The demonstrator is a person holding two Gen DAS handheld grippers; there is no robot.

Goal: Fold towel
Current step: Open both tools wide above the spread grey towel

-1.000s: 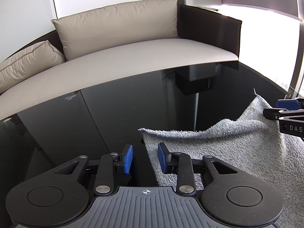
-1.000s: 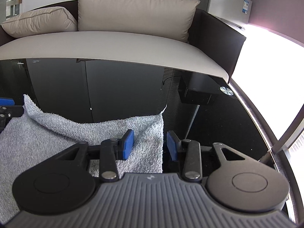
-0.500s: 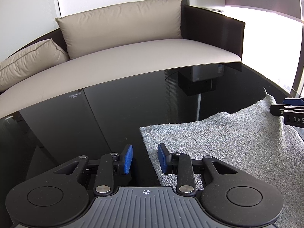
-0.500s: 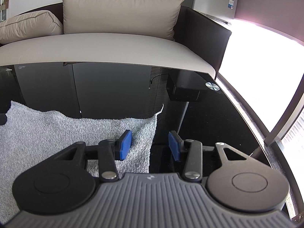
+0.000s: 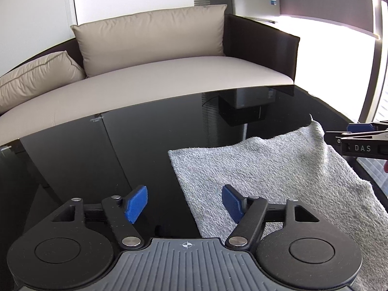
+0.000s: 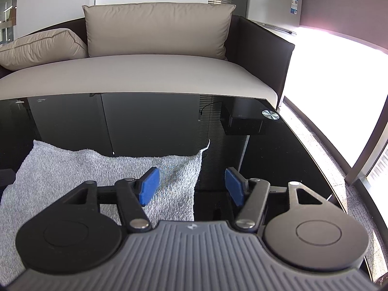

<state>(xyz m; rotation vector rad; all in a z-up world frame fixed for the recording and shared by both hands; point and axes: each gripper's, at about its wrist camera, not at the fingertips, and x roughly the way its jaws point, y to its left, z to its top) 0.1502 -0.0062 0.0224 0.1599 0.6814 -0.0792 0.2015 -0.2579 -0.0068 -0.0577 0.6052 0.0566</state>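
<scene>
Now, towel (image 5: 271, 169): lying flat on the table (image 5: 121, 157), long axis running left-right.
Left hand-held gripper (image 5: 184, 205): jaws just opening, empty, straddling the towel's left edge.
Right hand-held gripper (image 6: 191, 185): likewise opening, empty, at the right edge.

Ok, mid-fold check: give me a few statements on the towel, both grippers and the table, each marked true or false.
1. The grey towel lies on the black glass table. True.
2. The left gripper is clamped on a towel corner. False: its jaws have just been opening and stand apart, over the towel's left edge, pads pressing nothing.
3. The right gripper is open. True: its jaws have just been opening, with the towel's right edge below the gap.
4. The towel's far right corner lies flat. False: it sticks up in a small point.
5. A round metal disc sits on the table's far right. True.
6. The beige sofa carries no cushions. False: two show.
</scene>
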